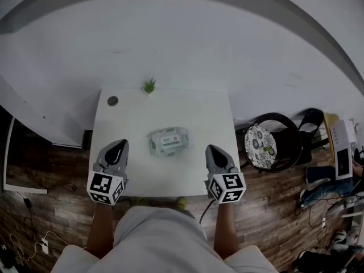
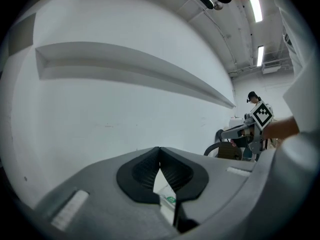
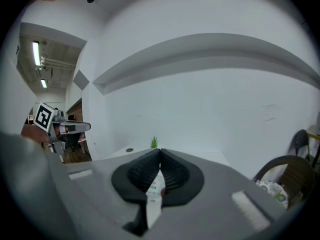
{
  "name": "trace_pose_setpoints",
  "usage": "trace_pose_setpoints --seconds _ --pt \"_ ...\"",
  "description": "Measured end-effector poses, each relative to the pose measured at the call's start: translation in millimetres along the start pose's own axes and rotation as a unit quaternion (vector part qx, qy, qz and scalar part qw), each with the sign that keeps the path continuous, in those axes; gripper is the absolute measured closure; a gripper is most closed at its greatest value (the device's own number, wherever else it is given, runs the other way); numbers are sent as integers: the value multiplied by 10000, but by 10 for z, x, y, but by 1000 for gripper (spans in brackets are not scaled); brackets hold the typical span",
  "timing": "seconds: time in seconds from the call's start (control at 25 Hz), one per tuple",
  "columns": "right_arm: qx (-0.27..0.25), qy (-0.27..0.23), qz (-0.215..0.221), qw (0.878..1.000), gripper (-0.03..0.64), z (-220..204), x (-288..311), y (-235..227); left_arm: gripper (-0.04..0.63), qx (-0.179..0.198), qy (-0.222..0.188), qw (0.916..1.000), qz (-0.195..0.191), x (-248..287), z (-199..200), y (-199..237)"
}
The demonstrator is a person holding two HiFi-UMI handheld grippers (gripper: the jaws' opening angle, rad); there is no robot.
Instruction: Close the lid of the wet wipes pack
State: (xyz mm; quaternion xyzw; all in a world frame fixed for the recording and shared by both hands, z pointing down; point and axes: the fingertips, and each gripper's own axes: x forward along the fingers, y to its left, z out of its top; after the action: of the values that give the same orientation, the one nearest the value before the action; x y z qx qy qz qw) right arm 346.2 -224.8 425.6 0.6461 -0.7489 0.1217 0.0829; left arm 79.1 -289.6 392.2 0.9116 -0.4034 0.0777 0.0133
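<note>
Closed and empty, left hand-held gripper and right hand-held gripper flank the wet wipes pack, seemingly poised to press it shut.

"Could any writing be read on the pale, soft plastic wet wipes pack?"

"No. Its white label carried a dark line of print and a small green mark, but the letters were too small and blurred to read."

"Anything else printed?"

"Only black-and-white square code patterns, no words or numbers. They stood on the white marker cube of the left gripper and on the matching cube of the right gripper."

"And the white box at the right edge?"

"It showed a dark panel, and nothing on it was legible."
</note>
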Motion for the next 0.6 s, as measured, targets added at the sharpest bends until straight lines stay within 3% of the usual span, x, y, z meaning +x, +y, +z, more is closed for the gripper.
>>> trace_pose_setpoints --seconds 0.36,0.6 --pt "34 -355 -78 9993 612 190 -52 -183 595 145 -147 9995 244 -5 199 69" --pt "-215 -636 -160 9976 613 397 -62 -199 595 133 -267 9989 365 -26 289 177"
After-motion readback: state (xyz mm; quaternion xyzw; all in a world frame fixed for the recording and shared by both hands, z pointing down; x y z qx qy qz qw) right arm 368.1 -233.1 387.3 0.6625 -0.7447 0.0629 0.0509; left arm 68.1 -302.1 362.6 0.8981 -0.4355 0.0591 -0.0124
